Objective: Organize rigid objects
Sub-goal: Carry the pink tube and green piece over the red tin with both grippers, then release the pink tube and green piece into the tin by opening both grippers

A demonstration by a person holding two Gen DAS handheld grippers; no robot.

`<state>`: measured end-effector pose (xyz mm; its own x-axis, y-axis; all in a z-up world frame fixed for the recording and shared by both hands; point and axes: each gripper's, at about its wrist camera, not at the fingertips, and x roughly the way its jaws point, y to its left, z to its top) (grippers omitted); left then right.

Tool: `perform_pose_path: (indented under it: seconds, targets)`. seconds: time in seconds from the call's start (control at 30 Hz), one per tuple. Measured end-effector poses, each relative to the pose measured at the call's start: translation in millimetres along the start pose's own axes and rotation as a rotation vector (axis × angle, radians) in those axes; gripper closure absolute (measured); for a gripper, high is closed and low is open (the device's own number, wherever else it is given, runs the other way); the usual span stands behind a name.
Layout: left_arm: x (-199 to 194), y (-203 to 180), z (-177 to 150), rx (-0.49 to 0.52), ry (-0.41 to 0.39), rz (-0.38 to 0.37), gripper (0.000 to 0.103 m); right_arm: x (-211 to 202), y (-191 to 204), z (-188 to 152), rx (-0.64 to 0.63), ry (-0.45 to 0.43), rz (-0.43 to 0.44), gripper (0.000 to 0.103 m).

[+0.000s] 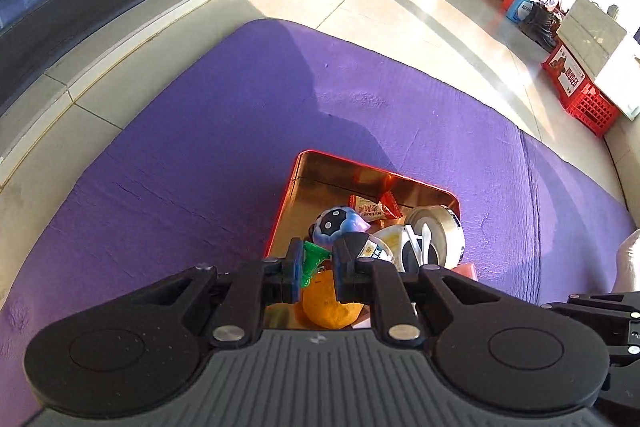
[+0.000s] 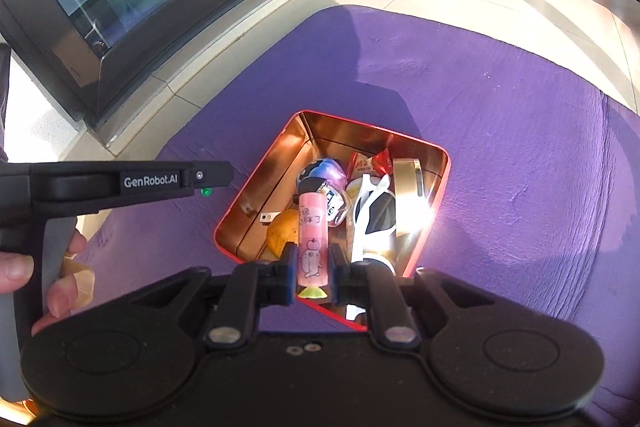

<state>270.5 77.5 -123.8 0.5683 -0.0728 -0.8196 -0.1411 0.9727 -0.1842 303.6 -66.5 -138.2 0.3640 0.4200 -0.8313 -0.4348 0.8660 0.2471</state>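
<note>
While the right gripper (image 2: 313, 273) fingers pinch the pink printed cylindrical tube (image 2: 313, 239) and the left gripper (image 1: 317, 269) fingers pinch a small green plastic piece (image 1: 312, 261), lift both straight clear of the red-rimmed golden metal tin (image 2: 430, 227).

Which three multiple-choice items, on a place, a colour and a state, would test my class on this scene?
1. Where does the tin stand? A on bare tiles; B on the purple mat; C on a crate.
2. What colour is the tube held by the right gripper? A blue; B green; C pink.
3. How is the tin? A open, things inside; B lidded; C overturned.
Answers: B, the mat surrounds the tin; C, the tube between the fingers is pink, while the left gripper grips a green piece; A, a blue toy and an orange lie inside uncovered.
</note>
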Motion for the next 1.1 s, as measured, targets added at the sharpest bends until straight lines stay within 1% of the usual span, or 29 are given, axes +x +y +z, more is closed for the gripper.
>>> perform_pose_path:
  seconds: [0.17,0.23,0.33,0.53,0.8,0.93,1.1]
  targets:
    - [30,2,-2,0.007,0.039,0.011,0.088,27,-4,-2,0.012,0.036,-0.009,0.089]
    - [42,1,-3,0.019,0.055,0.002,0.088,37,-3,-3,0.009,0.049,-0.008,0.089]
    - [55,0,-5,0.028,0.071,-0.005,0.088,48,-2,-6,0.006,0.071,-0.002,0.089]
    - [74,3,-10,0.019,0.1,-0.005,0.088,63,0,-8,0.011,0.098,-0.032,0.089]
    - [79,10,-11,-0.012,0.106,-0.01,0.088,78,3,-11,0.029,0.135,-0.051,0.089]
    - [79,13,-11,-0.034,0.11,-0.001,0.088,81,2,-12,0.044,0.148,-0.042,0.083]
    - [79,12,-12,-0.025,0.117,0.009,0.088,78,4,-12,0.04,0.148,-0.043,0.081]
